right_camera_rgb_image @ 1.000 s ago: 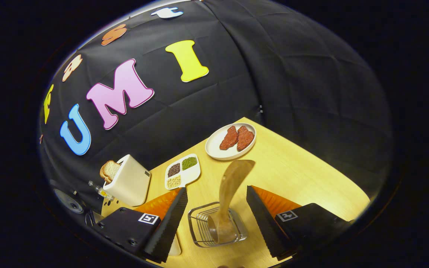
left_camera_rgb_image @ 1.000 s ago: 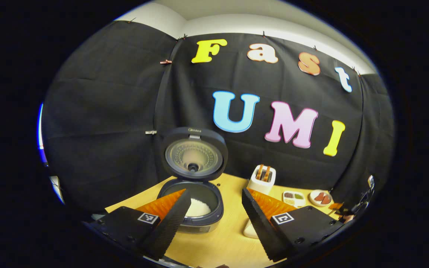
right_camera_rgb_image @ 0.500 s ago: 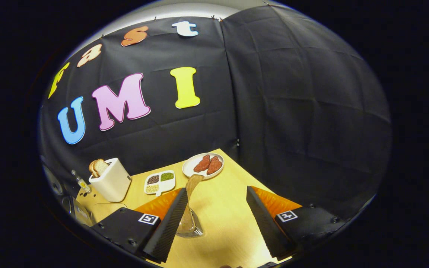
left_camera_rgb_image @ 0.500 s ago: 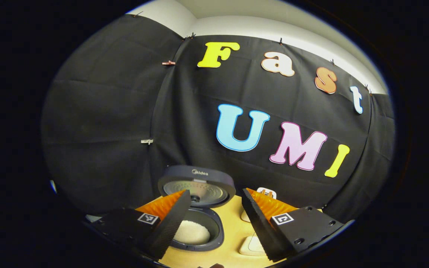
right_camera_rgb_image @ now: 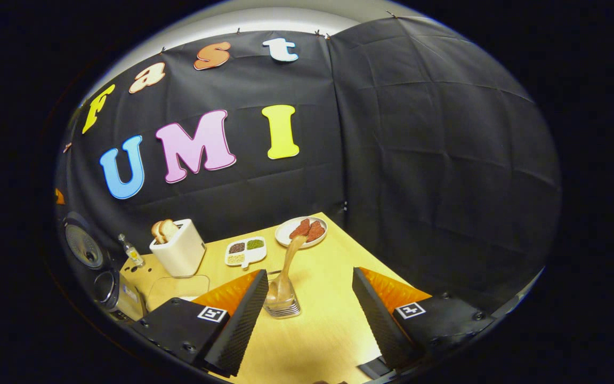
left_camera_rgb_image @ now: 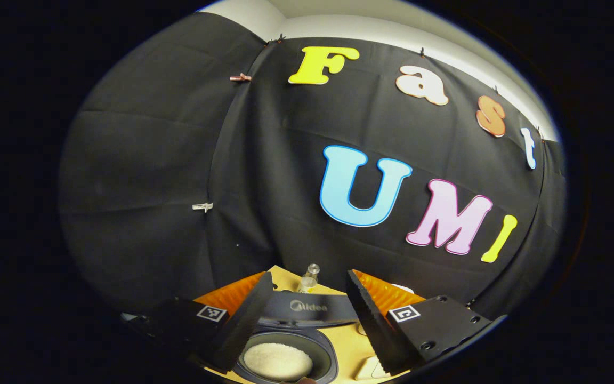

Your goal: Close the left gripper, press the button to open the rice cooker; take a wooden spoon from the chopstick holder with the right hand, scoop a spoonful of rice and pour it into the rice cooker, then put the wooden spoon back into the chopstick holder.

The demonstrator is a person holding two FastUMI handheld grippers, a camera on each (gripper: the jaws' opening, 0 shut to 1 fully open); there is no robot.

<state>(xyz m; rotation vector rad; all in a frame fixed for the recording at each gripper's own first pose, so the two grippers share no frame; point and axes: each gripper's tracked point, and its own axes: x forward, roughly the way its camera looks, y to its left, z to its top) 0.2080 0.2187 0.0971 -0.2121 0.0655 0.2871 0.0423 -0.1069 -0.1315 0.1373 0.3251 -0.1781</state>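
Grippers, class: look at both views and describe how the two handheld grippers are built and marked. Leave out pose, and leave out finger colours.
The left gripper and the right gripper look alike. Each has two long wedge-shaped fingers with finely ribbed inner faces, mounted on flat black blocks with visible screws. Each block carries a small square black-and-white marker. No cables or sleeves can be made out.

Even overhead light, no glare. Table [right_camera_rgb_image: 317, 314] bright, cloth wall [right_camera_rgb_image: 435, 160] dull, creases visible. Both views sharp at centre; strong fisheye bending from 9 to 3 o'clock edges.
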